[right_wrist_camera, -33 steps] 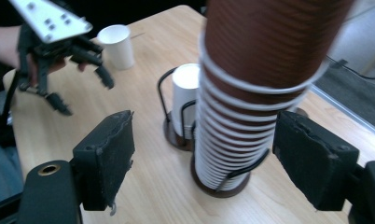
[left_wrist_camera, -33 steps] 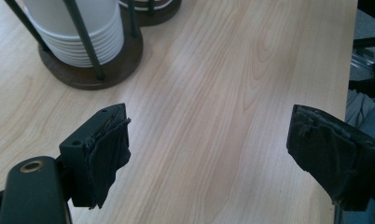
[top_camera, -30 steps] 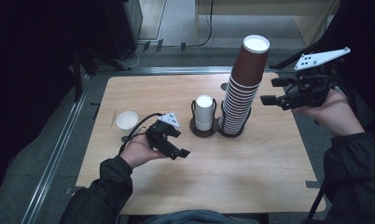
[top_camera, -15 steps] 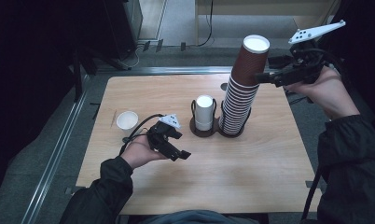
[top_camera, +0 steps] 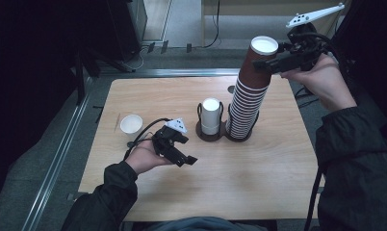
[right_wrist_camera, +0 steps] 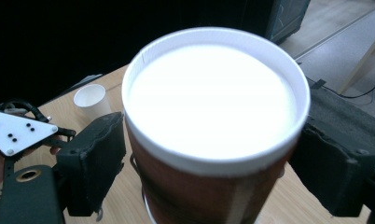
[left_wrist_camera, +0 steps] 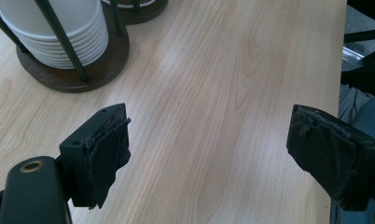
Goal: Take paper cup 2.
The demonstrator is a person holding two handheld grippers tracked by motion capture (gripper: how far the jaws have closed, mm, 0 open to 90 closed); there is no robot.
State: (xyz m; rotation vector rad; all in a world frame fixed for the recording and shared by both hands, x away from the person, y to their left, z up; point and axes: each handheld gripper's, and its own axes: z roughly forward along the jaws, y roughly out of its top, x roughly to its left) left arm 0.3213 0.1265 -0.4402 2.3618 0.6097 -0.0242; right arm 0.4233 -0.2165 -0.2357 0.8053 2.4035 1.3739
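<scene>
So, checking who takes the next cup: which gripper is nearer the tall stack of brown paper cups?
Right. The right gripper straddles the stack's top cup; the left gripper hovers over the table, well left of it.

The tall brown cup stack (top_camera: 249, 91) and the shorter white cup stack (top_camera: 211, 115) stand side by side mid-surface, blocking passage there. A single white cup (top_camera: 131, 123) stands near the left edge. The near half of the surface (top_camera: 259, 183) lies open.
</scene>
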